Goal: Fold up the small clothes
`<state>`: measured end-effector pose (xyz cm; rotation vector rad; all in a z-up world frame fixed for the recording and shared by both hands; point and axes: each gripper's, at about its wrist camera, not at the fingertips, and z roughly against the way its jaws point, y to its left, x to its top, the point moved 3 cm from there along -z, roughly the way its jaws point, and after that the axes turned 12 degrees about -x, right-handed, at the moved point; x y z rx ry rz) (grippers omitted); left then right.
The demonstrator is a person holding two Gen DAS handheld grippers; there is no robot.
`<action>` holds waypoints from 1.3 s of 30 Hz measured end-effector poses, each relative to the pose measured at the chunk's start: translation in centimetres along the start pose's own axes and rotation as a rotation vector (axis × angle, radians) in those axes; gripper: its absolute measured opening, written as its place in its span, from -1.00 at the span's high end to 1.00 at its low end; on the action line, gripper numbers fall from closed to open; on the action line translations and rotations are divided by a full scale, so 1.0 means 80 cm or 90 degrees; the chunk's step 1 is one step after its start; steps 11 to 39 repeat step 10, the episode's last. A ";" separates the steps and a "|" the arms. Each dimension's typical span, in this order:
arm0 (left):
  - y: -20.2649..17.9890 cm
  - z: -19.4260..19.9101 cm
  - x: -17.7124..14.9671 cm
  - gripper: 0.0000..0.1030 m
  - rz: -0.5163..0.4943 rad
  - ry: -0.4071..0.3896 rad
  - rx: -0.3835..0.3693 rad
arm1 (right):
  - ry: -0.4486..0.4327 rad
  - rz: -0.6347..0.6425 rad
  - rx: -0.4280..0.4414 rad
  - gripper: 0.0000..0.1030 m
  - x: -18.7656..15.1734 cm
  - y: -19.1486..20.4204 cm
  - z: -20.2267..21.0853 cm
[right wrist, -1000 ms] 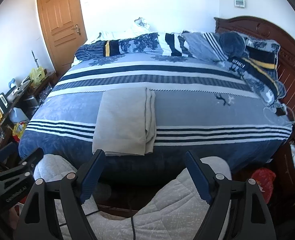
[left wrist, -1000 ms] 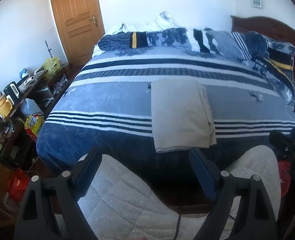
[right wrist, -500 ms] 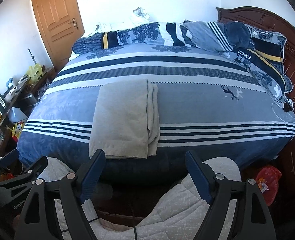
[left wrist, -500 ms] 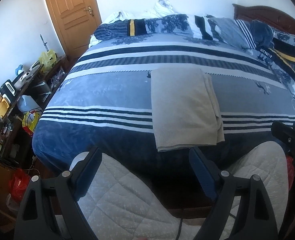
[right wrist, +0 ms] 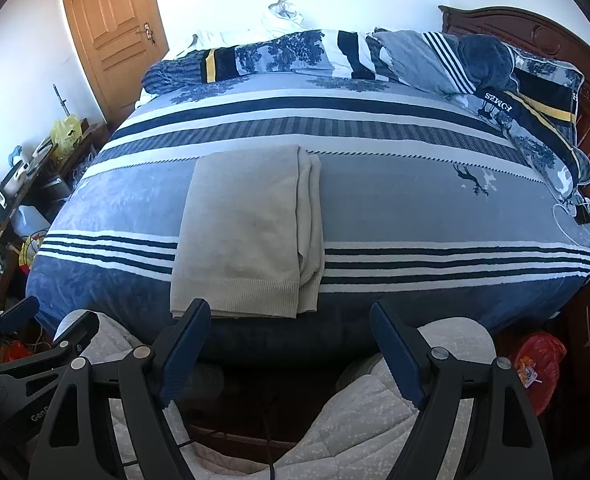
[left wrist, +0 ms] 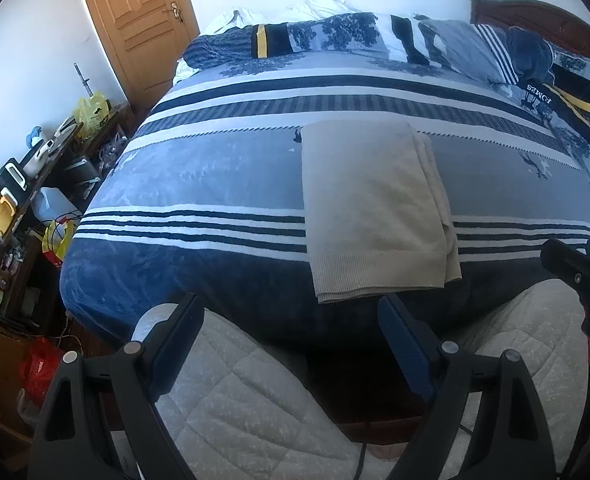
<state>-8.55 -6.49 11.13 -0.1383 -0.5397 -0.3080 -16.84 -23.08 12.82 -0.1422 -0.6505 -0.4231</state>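
A bedroom is shown, with a bed (right wrist: 375,208) covered in a blue, grey and white striped blanket, a wooden door (right wrist: 111,36) at the far left and a dark headboard (right wrist: 535,40) at the right. A beige knitted garment (right wrist: 247,236) is laid flat near the front edge of the bed, already folded lengthwise into a long rectangle, its ribbed hem toward the viewer and the doubled layers exposed along its right side; this placement is judged to leave the hem within reach for a crosswise fold. The left gripper (left wrist: 291,332) and the right gripper (right wrist: 291,332) are held spread and empty, short of the bed edge and above the person's quilted trousers (left wrist: 235,392), neither touching the garment. The left gripper is also seen at the lower left of the right wrist view. Rumpled bedding and pillows (right wrist: 335,56) are piled at the far side, well apart from the garment. A cluttered side table (left wrist: 27,184) stands at the left and a red bag (right wrist: 543,360) lies on the floor at the right. Nothing is seen between the grippers and the hem.
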 end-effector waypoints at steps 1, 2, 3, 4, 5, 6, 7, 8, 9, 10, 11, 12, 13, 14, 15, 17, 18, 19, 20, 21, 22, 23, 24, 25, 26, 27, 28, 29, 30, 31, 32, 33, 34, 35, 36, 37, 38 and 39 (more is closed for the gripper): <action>0.000 -0.002 0.001 -0.71 0.001 0.001 0.000 | 0.001 0.001 0.001 -0.66 0.002 0.000 -0.002; 0.001 -0.006 0.002 -0.71 0.001 0.004 -0.003 | 0.001 0.002 0.001 -0.66 0.002 0.001 -0.004; 0.001 -0.009 0.004 -0.71 0.001 0.005 -0.007 | 0.001 0.004 0.000 -0.66 0.003 0.001 -0.007; 0.001 -0.011 0.005 -0.71 0.001 0.004 -0.006 | 0.001 0.005 -0.001 -0.66 0.005 0.002 -0.010; 0.001 -0.015 0.008 -0.71 -0.002 0.001 -0.002 | 0.001 0.006 0.000 -0.66 0.007 0.002 -0.014; 0.001 -0.018 0.010 -0.71 -0.004 -0.003 -0.003 | 0.002 0.006 0.002 -0.66 0.008 0.003 -0.019; 0.000 -0.023 0.014 -0.71 -0.006 -0.007 -0.010 | 0.004 0.006 0.002 -0.66 0.010 0.003 -0.025; 0.001 -0.033 0.020 -0.71 -0.005 -0.004 -0.028 | 0.005 0.008 0.004 -0.66 0.011 0.005 -0.031; 0.004 -0.043 0.026 -0.71 0.003 0.004 -0.047 | 0.003 0.013 0.011 -0.66 0.016 0.005 -0.043; 0.010 -0.058 0.035 -0.71 0.015 0.012 -0.067 | 0.004 0.016 0.023 -0.69 0.021 0.005 -0.054; 0.010 -0.058 0.035 -0.71 0.015 0.012 -0.067 | 0.004 0.016 0.023 -0.69 0.021 0.005 -0.054; 0.010 -0.058 0.035 -0.71 0.015 0.012 -0.067 | 0.004 0.016 0.023 -0.69 0.021 0.005 -0.054; 0.010 -0.058 0.035 -0.71 0.015 0.012 -0.067 | 0.004 0.016 0.023 -0.69 0.021 0.005 -0.054; 0.010 -0.058 0.035 -0.71 0.015 0.012 -0.067 | 0.004 0.016 0.023 -0.69 0.021 0.005 -0.054; 0.010 -0.058 0.035 -0.71 0.015 0.012 -0.067 | 0.004 0.016 0.023 -0.69 0.021 0.005 -0.054; 0.010 -0.058 0.035 -0.71 0.015 0.012 -0.067 | 0.004 0.016 0.023 -0.69 0.021 0.005 -0.054; 0.010 -0.058 0.035 -0.71 0.015 0.012 -0.067 | 0.004 0.016 0.023 -0.69 0.021 0.005 -0.054; 0.010 -0.058 0.035 -0.71 0.015 0.012 -0.067 | 0.004 0.016 0.023 -0.69 0.021 0.005 -0.054; 0.010 -0.058 0.035 -0.71 0.015 0.012 -0.067 | 0.004 0.016 0.023 -0.69 0.021 0.005 -0.054; 0.010 -0.058 0.035 -0.71 0.015 0.012 -0.067 | 0.004 0.016 0.023 -0.69 0.021 0.005 -0.054; 0.010 -0.058 0.035 -0.71 0.015 0.012 -0.067 | 0.004 0.016 0.023 -0.69 0.021 0.005 -0.054; 0.010 -0.058 0.035 -0.71 0.015 0.012 -0.067 | 0.004 0.016 0.023 -0.69 0.021 0.005 -0.054; 0.010 -0.058 0.035 -0.71 0.015 0.012 -0.067 | 0.004 0.016 0.023 -0.69 0.021 0.005 -0.054; 0.010 -0.058 0.035 -0.71 0.015 0.012 -0.067 | 0.004 0.016 0.023 -0.69 0.021 0.005 -0.054; 0.010 -0.058 0.035 -0.71 0.015 0.012 -0.067 | 0.004 0.016 0.023 -0.69 0.021 0.005 -0.054; 0.010 -0.058 0.035 -0.71 0.015 0.012 -0.067 | 0.004 0.016 0.023 -0.69 0.021 0.005 -0.054; 0.010 -0.058 0.035 -0.71 0.015 0.012 -0.067 | 0.004 0.016 0.023 -0.69 0.021 0.005 -0.054; 0.010 -0.058 0.035 -0.71 0.015 0.012 -0.067 | 0.004 0.016 0.023 -0.69 0.021 0.005 -0.054; 0.010 -0.058 0.035 -0.71 0.015 0.012 -0.067 | 0.004 0.016 0.023 -0.69 0.021 0.005 -0.054; 0.010 -0.058 0.035 -0.71 0.015 0.012 -0.067 | 0.004 0.016 0.023 -0.69 0.021 0.005 -0.054; 0.010 -0.058 0.035 -0.71 0.015 0.012 -0.067 | 0.004 0.016 0.023 -0.69 0.021 0.005 -0.054; 0.010 -0.058 0.035 -0.71 0.015 0.012 -0.067 | 0.004 0.016 0.023 -0.69 0.021 0.005 -0.054; 0.010 -0.058 0.035 -0.71 0.015 0.012 -0.067 | 0.004 0.016 0.023 -0.69 0.021 0.005 -0.054; 0.010 -0.058 0.035 -0.71 0.015 0.012 -0.067 | 0.004 0.016 0.023 -0.69 0.021 0.005 -0.054; 0.010 -0.058 0.035 -0.71 0.015 0.012 -0.067 | 0.004 0.016 0.023 -0.69 0.021 0.005 -0.054; 0.010 -0.058 0.035 -0.71 0.015 0.012 -0.067 | 0.004 0.016 0.023 -0.69 0.021 0.005 -0.054; 0.010 -0.058 0.035 -0.71 0.015 0.012 -0.067 | 0.004 0.016 0.023 -0.69 0.021 0.005 -0.054; 0.010 -0.058 0.035 -0.71 0.015 0.012 -0.067 | 0.004 0.016 0.023 -0.69 0.021 0.005 -0.054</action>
